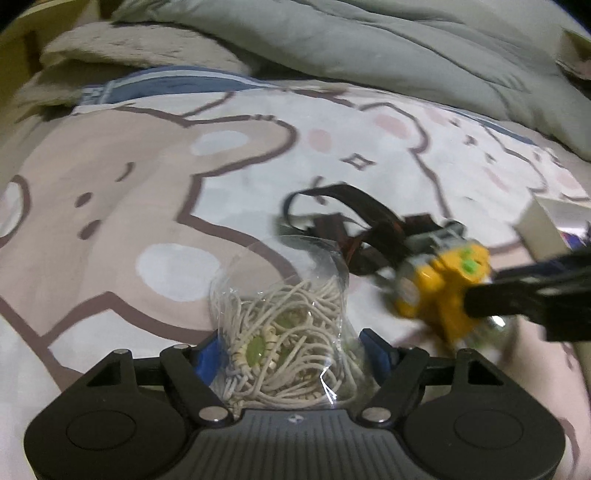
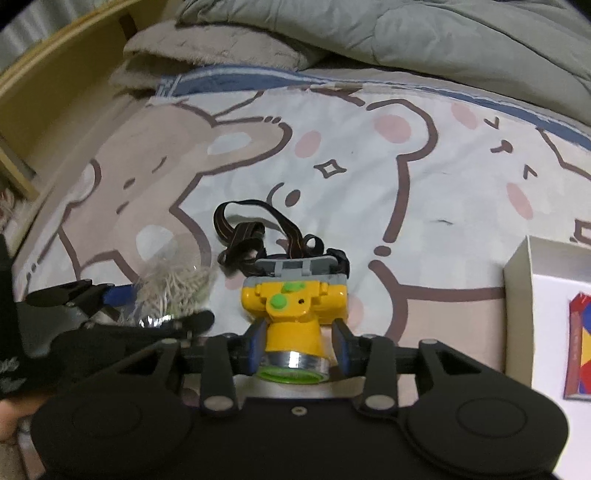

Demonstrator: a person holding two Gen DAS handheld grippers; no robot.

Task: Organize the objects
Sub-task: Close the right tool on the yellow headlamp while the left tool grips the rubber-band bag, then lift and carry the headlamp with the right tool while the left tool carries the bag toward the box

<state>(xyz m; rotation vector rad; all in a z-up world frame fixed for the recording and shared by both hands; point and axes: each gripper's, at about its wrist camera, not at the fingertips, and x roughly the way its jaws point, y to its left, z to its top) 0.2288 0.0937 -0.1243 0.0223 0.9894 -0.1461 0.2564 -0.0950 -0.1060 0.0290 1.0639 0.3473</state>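
A clear plastic bag of white cord with green beads [image 1: 284, 343] sits between the blue pads of my left gripper [image 1: 291, 350], which is shut on it just above the bed sheet. The bag also shows at the left of the right wrist view [image 2: 173, 288]. A yellow headlamp [image 2: 293, 306] with green buttons and a dark strap [image 2: 258, 236] is held by its lamp barrel in my right gripper [image 2: 295, 347], which is shut on it. In the left wrist view the headlamp [image 1: 439, 280] is blurred at the right.
The bed is covered by a cartoon bear sheet [image 2: 369, 177]. A grey duvet [image 2: 424, 33] and a beige pillow [image 2: 207, 48] lie at the far side. A white box [image 2: 546, 306] with a colourful print stands at the right. A wooden bed frame [image 2: 48, 96] runs along the left.
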